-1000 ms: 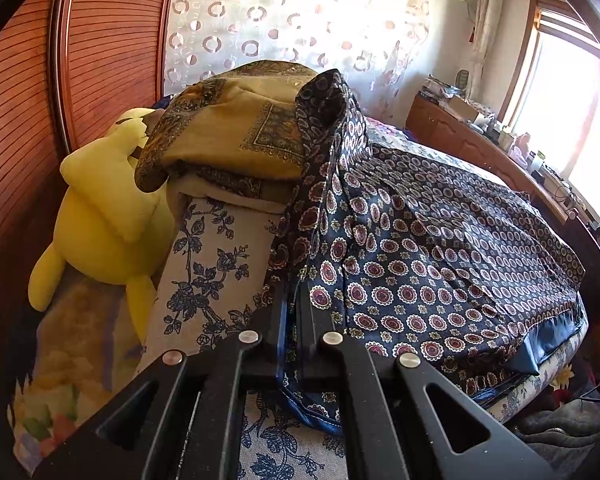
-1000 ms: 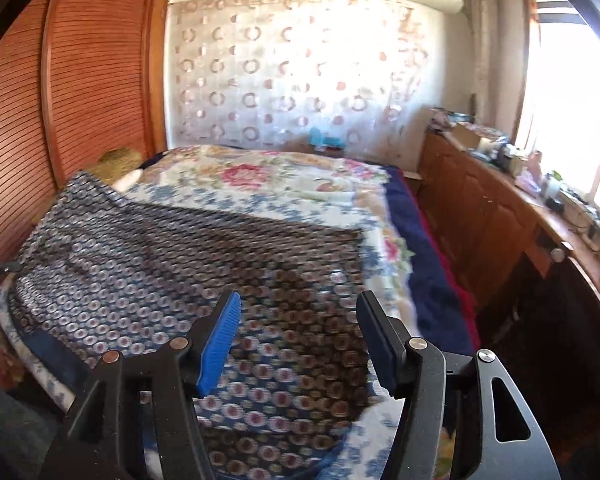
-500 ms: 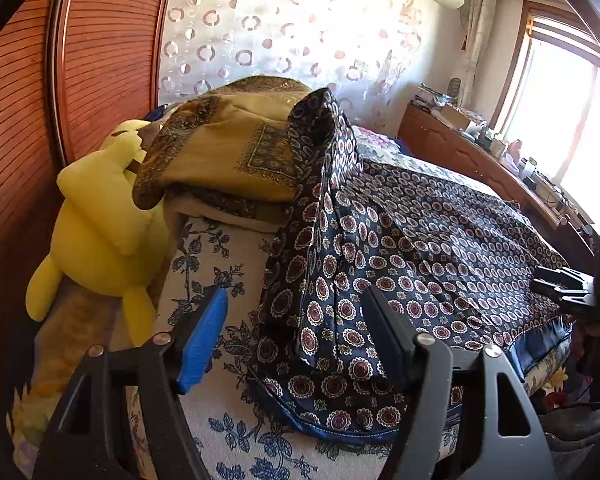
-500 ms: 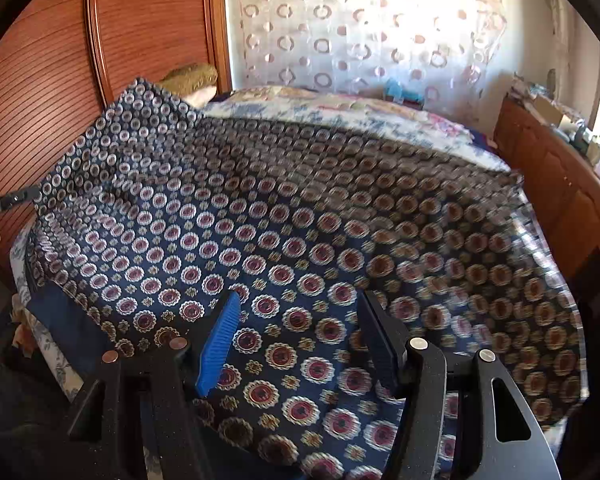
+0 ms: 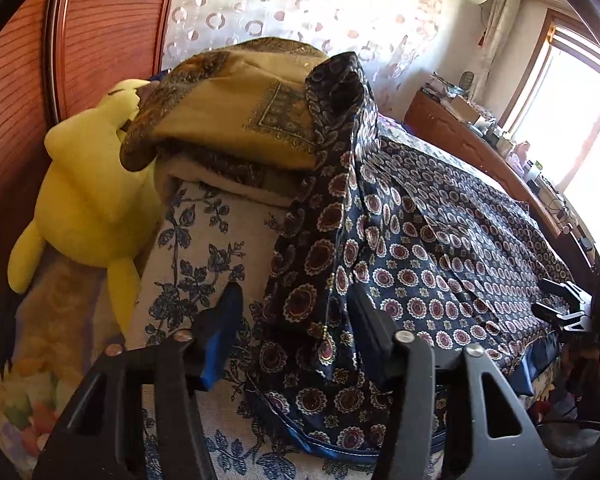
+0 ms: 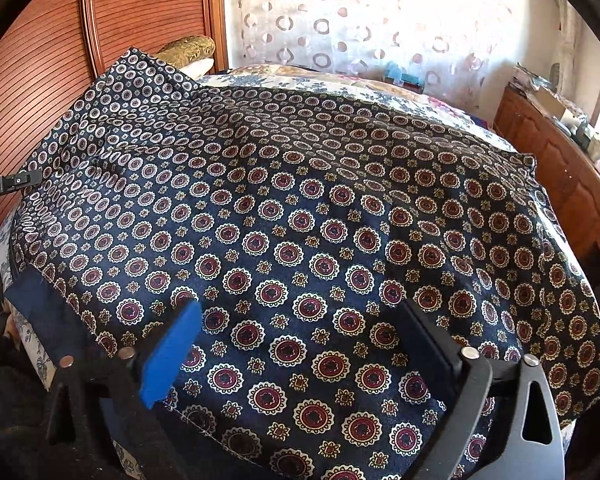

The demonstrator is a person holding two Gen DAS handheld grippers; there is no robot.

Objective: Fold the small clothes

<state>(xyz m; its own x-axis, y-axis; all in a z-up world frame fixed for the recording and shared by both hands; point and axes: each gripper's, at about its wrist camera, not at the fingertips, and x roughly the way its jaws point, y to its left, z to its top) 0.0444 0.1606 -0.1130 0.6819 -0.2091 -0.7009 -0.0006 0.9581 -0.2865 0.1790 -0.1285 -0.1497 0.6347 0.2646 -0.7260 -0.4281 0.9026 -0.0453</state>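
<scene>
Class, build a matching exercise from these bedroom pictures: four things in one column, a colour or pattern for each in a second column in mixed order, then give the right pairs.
Things
1. plush toy
2. garment spread on the bed
3. folded cloth on the pile
4. bed sheet

Descriptions
A. navy with round red medallions
B. white with blue flowers
C. plain yellow
D. mustard with dark patterned border

Pairs: 1-C, 2-A, 3-D, 4-B
</scene>
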